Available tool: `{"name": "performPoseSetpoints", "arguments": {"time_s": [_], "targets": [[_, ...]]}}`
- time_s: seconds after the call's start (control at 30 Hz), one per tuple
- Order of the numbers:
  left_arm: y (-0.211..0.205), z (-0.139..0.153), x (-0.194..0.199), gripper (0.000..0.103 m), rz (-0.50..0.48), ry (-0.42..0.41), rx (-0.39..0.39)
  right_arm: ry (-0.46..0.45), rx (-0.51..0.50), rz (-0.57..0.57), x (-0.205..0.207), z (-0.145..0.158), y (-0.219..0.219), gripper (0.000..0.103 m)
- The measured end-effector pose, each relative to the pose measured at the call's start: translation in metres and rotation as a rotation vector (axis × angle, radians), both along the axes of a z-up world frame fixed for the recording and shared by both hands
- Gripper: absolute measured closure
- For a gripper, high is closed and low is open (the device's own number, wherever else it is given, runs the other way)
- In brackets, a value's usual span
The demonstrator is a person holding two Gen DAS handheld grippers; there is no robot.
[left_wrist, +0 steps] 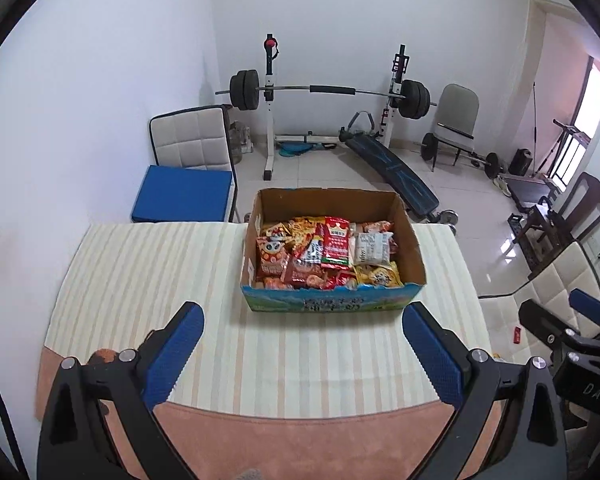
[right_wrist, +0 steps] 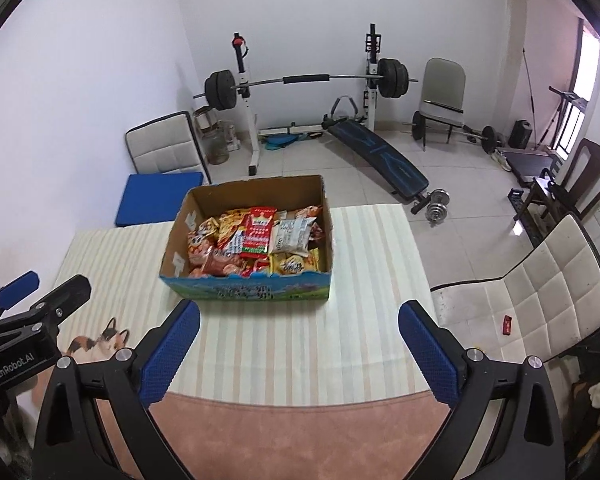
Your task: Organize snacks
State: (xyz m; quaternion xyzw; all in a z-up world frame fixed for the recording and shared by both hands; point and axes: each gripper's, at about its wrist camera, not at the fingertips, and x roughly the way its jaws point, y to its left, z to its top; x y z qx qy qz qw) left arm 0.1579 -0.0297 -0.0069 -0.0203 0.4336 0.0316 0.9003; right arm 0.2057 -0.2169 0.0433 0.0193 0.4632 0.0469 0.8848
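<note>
Tabletop (left_wrist: 140,264) carries a cream cloth with pale stripes; a plain pinkish band runs along its near edge, with a cat picture (right_wrist: 100,342) on it at the left. Room has white walls and a light tiled floor (left_wrist: 332,168). Against the far wall stands a barbell rack (left_wrist: 324,92) with black plates, a dark slanted bench (left_wrist: 392,168) in front of it. A white padded chair (right_wrist: 540,292) sits just right of the tabletop; a blue cushion (left_wrist: 184,194) lies on another chair beyond the far left corner. Cardboard box (left_wrist: 414,248) rests on the cloth toward the far side, roughly centred; its front wall is printed blue and green, the flaps are gone, and the top is open. Inside, snack packets (left_wrist: 324,252) lie packed flat, mostly red, orange and yellow, one white. Left gripper (left_wrist: 304,344): fingers spread wide, nothing between them, hovering near the box. Right gripper (right_wrist: 300,340): fingers spread wide, nothing between them.
</note>
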Motion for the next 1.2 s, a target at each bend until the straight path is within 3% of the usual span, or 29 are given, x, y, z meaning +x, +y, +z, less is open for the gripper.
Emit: {"name": "performPoseSetpoints", "arguments": {"time_s": [0.67,0.83,1.2], "targets": [[0.005,-0.048,0.061,0.001,0.017,0.016,0.029,0.04,-0.027,-0.047,0.069,-0.056,0.004,0.001],[0.002,-0.056,0.069,0.001,-0.006,-0.012,0.031,0.013,-0.026,-0.043,0.076,-0.07,0.004,0.001],[-0.001,-0.073,0.08,0.001,-0.007,0.021,0.044,0.038,-0.048,-0.039,0.088,-0.089,0.006,0.001]]}}
